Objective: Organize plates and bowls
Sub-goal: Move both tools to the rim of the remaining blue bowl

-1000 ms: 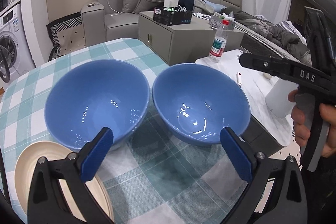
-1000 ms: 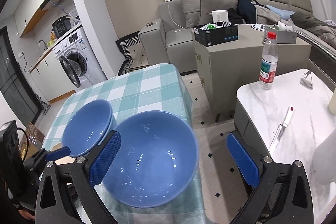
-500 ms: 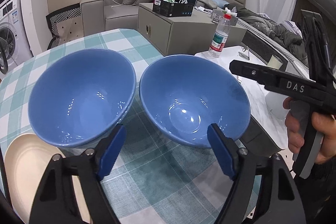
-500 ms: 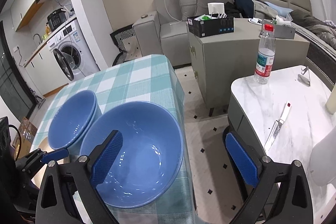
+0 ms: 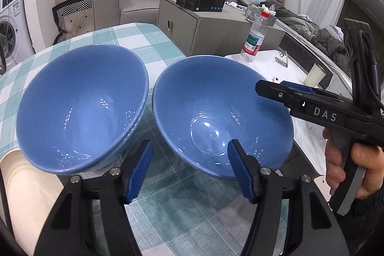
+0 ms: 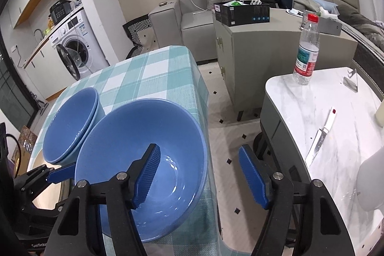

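Observation:
Two blue bowls stand side by side on the checked table [image 5: 134, 37]. The left bowl [image 5: 79, 107] looks like two stacked bowls; it also shows in the right wrist view [image 6: 69, 126]. The single right bowl [image 5: 216, 116] sits at the table's right edge [image 6: 141, 160]. A cream plate [image 5: 26, 196] lies at the near left. My left gripper [image 5: 188, 169] is open, its jaws straddling the near left rim of the right bowl. My right gripper [image 6: 199, 179] is open, its jaws straddling that bowl's right rim.
A white marble side table [image 6: 336, 126] stands to the right with a water bottle [image 6: 307, 49], a knife [image 6: 321, 133] and a cream cup [image 5: 316, 73]. A grey cabinet [image 6: 252, 40] and sofa [image 6: 192, 8] are behind. A washing machine [image 6: 74, 44] stands far left.
Both grippers have moved forward to the right bowl and narrowed their jaws. My left gripper now straddles its near rim and my right gripper its right rim.

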The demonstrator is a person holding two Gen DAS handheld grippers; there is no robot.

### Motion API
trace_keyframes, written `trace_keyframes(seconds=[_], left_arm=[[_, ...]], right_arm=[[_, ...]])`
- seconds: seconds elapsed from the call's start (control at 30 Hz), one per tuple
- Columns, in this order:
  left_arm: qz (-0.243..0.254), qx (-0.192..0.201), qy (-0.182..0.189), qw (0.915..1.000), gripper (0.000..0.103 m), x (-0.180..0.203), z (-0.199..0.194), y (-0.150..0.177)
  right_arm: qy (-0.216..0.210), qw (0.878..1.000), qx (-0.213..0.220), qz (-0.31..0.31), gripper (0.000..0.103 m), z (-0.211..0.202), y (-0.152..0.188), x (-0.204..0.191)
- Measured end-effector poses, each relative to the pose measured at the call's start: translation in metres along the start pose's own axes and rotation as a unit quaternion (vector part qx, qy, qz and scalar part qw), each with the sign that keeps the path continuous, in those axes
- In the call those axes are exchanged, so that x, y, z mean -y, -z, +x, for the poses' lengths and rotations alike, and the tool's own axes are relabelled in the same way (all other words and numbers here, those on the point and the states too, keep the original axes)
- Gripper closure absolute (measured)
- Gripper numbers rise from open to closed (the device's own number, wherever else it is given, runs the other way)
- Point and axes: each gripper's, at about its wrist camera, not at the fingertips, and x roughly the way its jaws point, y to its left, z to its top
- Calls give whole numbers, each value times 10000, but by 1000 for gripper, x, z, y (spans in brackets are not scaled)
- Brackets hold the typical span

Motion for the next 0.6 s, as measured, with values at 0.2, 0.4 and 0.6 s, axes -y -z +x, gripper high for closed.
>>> trace_keyframes(seconds=[0.2, 0.4, 0.6], left_arm=[[-18, -43, 24, 10000, 48, -1, 4, -1], [-5, -78, 53, 10000, 57, 0, 5, -1], [9, -85, 31, 10000, 62, 1, 6, -3]], right_arm=[[28, 9999, -7, -127, 47, 3, 2, -3], [-29, 9997, -73, -234, 61, 6, 6, -3], [-30, 9995, -84, -316, 65, 8, 7, -5]])
